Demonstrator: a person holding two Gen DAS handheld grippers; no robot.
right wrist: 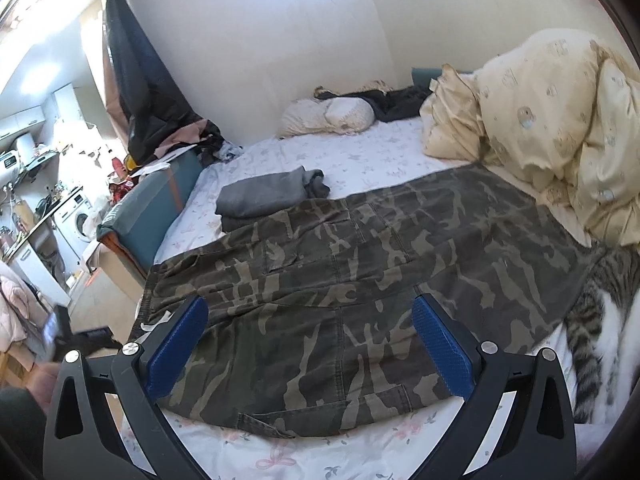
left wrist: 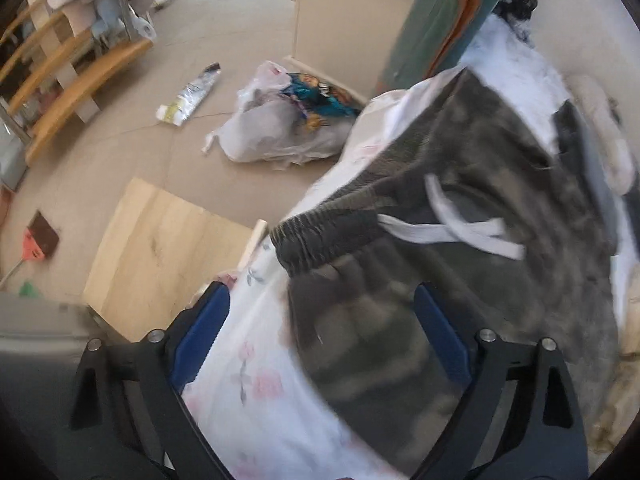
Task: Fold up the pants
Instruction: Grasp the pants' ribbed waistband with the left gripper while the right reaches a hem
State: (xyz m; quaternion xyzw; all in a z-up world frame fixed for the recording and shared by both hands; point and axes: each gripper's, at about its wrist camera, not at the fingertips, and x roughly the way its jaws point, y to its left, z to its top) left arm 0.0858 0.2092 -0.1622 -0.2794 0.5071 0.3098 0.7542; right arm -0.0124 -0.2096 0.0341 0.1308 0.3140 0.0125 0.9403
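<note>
Camouflage pants [right wrist: 360, 248] lie spread flat across the floral bed sheet [right wrist: 340, 160]. In the left wrist view their elastic waistband [left wrist: 328, 236] with a white drawstring [left wrist: 460, 232] sits at the bed's edge. My left gripper [left wrist: 320, 292] points steeply down just over that waistband corner. It is open, its blue pads [left wrist: 200, 336] wide apart over cloth and sheet [left wrist: 260, 380]. My right gripper [right wrist: 310, 302] hovers open over the near part of the pants [left wrist: 460, 160], touching nothing.
A folded grey garment [right wrist: 264, 196] lies beyond the pants. A cream duvet [right wrist: 540, 100] is heaped at the right, with a tabby cat [right wrist: 600, 320] below it. A plastic bag [left wrist: 280, 128] and a wooden board [left wrist: 160, 248] lie on the floor beside the bed.
</note>
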